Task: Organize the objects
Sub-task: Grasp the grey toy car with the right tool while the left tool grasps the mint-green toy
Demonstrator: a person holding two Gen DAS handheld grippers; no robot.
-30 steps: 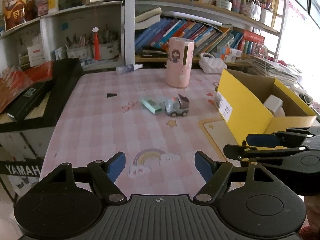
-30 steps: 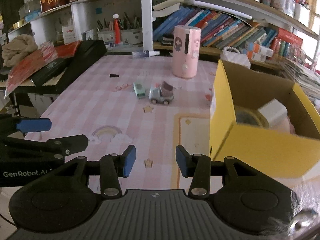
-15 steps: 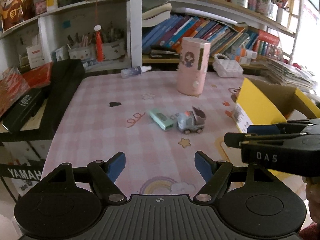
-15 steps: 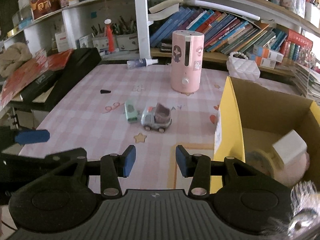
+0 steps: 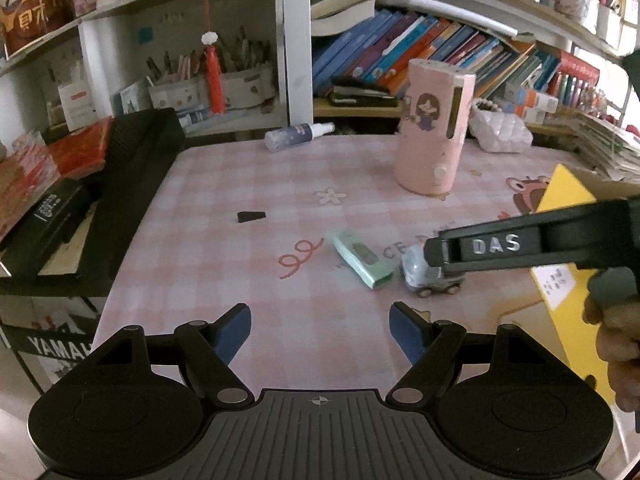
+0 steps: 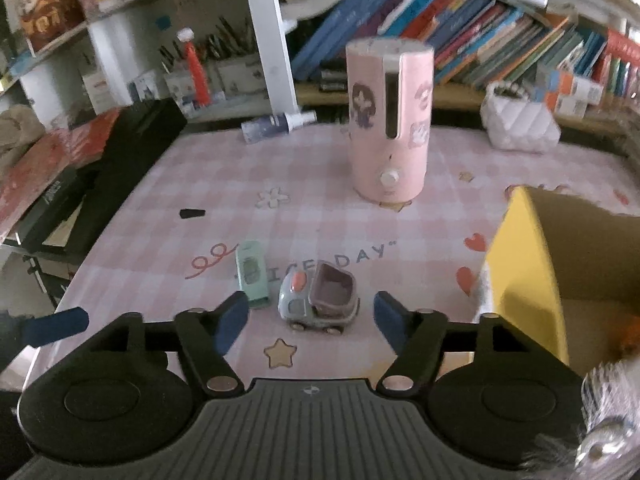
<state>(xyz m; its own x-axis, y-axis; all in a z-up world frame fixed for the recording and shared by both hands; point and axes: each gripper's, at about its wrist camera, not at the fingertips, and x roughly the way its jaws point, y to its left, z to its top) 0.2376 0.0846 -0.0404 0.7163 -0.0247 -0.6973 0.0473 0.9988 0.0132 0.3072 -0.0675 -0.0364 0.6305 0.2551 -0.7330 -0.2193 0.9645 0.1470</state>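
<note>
A small grey toy truck (image 6: pixel 318 303) with a purple bed stands on the pink checked tablecloth (image 6: pixel 304 208), and a flat mint-green case (image 6: pixel 251 273) lies just left of it. My right gripper (image 6: pixel 306 322) hovers over the truck, its jaws opening, with the truck in line between the blue pads but untouched. In the left wrist view the truck (image 5: pixel 430 280) is partly hidden behind the right gripper's black finger, and the green case (image 5: pixel 362 259) lies beside it. My left gripper (image 5: pixel 320 334) stands open and empty, nearer the table's front edge.
A yellow cardboard box (image 6: pixel 528 276) stands at the right. A tall pink cylinder (image 6: pixel 388 128), a spray bottle (image 6: pixel 276 124), a small black wedge (image 6: pixel 192 213) and a white quilted bag (image 6: pixel 518 126) sit farther back. Black cases (image 5: pixel 100 196) line the left edge; bookshelves stand behind.
Both grippers have moved forward over the table toward the truck and case. The right gripper's jaws have spread from nearly shut to wide. The left jaws keep the same gap.
</note>
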